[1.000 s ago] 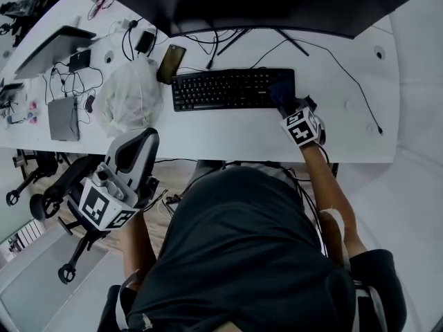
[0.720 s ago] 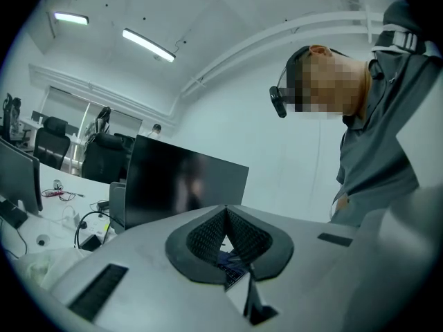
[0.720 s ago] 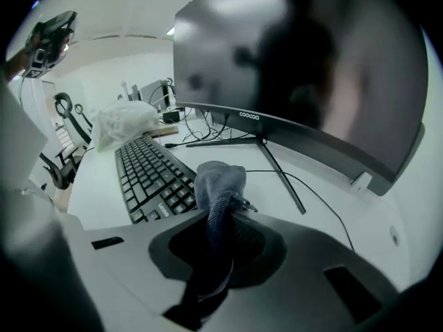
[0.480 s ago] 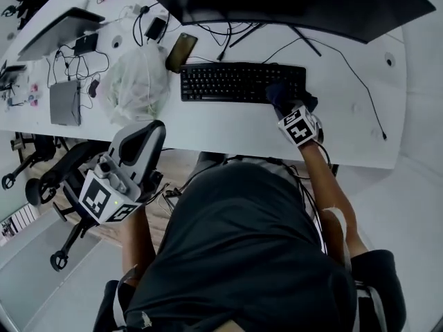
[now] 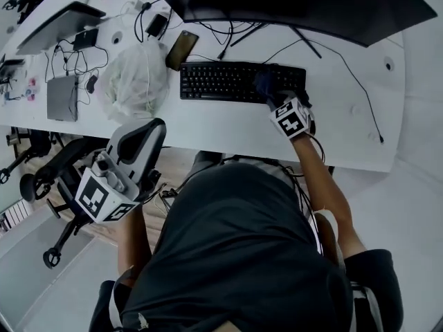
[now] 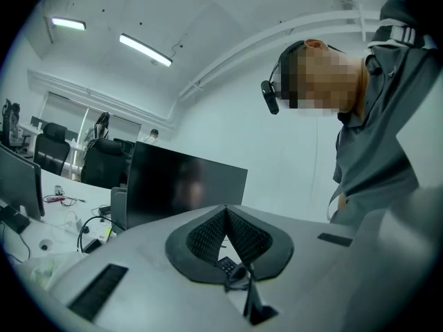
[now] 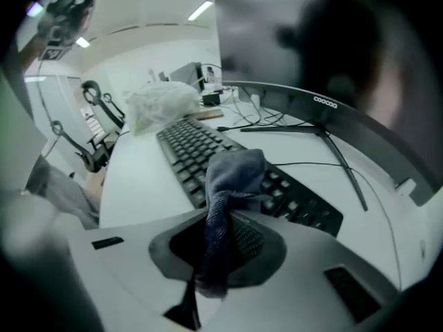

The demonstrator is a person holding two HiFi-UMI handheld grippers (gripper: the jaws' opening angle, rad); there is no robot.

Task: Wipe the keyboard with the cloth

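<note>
The right gripper (image 7: pixel 223 235) was clamped on the cloth (image 7: pixel 234 171), pressed on the right part of the keyboard (image 5: pixel 221 81), apparently mid-wipe (the left gripper (image 6: pixel 226 216), jaws together and empty, hung well apart at near left), and the next stroke probably called for a steady leftward drag.

Cool, even, bluish light fills the head view, and the long white bench (image 5: pixel 228 126) reads bright with only soft shadows. Two ceiling strip lights (image 6: pixel 145 50) glow in the left gripper view. Both gripper views bend strongly towards black rounded edges. The right one is smeared at top and left, and the dark blue cloth (image 7: pixel 232 178) near the lens looks soft.
</note>
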